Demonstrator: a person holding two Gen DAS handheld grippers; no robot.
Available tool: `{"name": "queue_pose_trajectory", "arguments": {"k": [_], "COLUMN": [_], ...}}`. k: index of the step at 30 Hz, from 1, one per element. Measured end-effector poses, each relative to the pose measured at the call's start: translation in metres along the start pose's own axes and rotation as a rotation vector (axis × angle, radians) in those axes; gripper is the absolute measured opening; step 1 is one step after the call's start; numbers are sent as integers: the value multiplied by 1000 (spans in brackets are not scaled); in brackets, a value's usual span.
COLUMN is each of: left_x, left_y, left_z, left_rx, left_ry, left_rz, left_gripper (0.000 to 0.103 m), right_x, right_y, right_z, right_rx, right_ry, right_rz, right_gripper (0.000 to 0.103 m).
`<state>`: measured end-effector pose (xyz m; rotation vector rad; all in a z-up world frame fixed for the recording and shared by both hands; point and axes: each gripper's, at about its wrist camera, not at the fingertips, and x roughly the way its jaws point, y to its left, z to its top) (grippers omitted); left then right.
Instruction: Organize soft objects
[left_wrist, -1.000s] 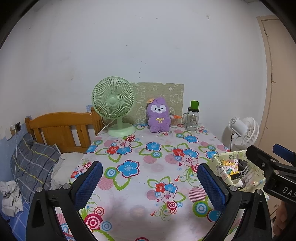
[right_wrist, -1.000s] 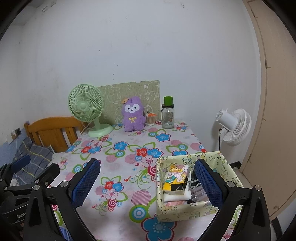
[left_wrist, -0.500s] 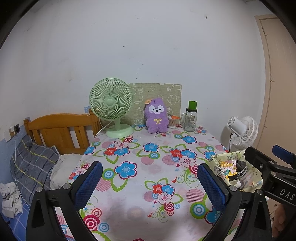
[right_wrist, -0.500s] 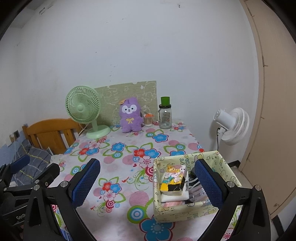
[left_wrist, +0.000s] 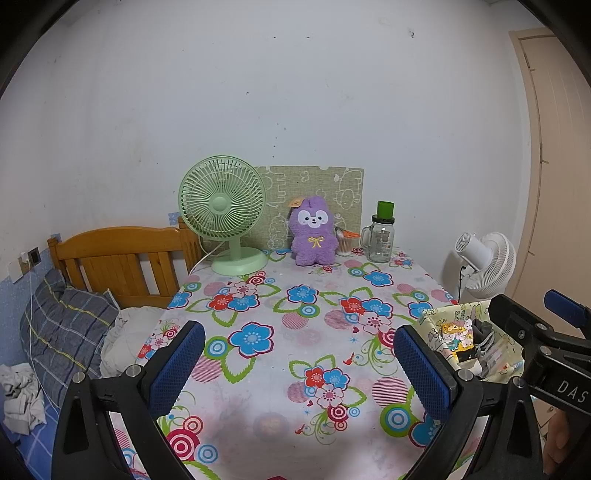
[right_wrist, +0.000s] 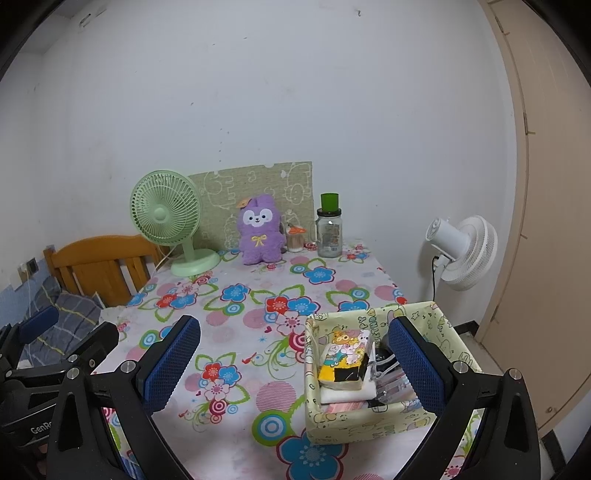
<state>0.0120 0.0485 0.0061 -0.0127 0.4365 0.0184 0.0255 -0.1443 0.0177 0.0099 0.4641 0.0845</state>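
A purple plush toy (left_wrist: 313, 236) (right_wrist: 259, 232) sits upright at the far edge of the flowered tablecloth (left_wrist: 280, 332) (right_wrist: 236, 306), against a green printed board. A pale green fabric box (right_wrist: 384, 417) (left_wrist: 439, 317) with a cartoon packet and small items stands at the table's near right corner. My left gripper (left_wrist: 295, 369) hovers open over the near middle of the table, nothing between its blue pads. My right gripper (right_wrist: 293, 365) is open too, its right finger over the box. Each gripper shows at the edge of the other's view.
A green desk fan (left_wrist: 225, 214) stands left of the plush, a glass jar with a green lid (left_wrist: 380, 234) and a small cup to its right. A white floor fan (left_wrist: 487, 264) stands beyond the table's right side. A wooden bed headboard (left_wrist: 122, 258) and bedding lie to the left.
Both grippers have drawn back slightly from the table, so the plush, fans and box look a little smaller and farther. Both stay open and empty.
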Motion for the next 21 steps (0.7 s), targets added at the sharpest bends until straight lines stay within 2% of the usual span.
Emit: {"name": "queue_pose_trajectory", "arguments": {"k": [21], "left_x": [2], "left_y": [0], "left_z": [1], "left_rx": [2], "left_ry": [1], "left_rz": [-2], "left_gripper": [103], "right_x": [0], "right_y": [-2], "right_z": [0], "right_rx": [9], "right_ry": [-4], "right_rz": [-10], "right_gripper": [103]}}
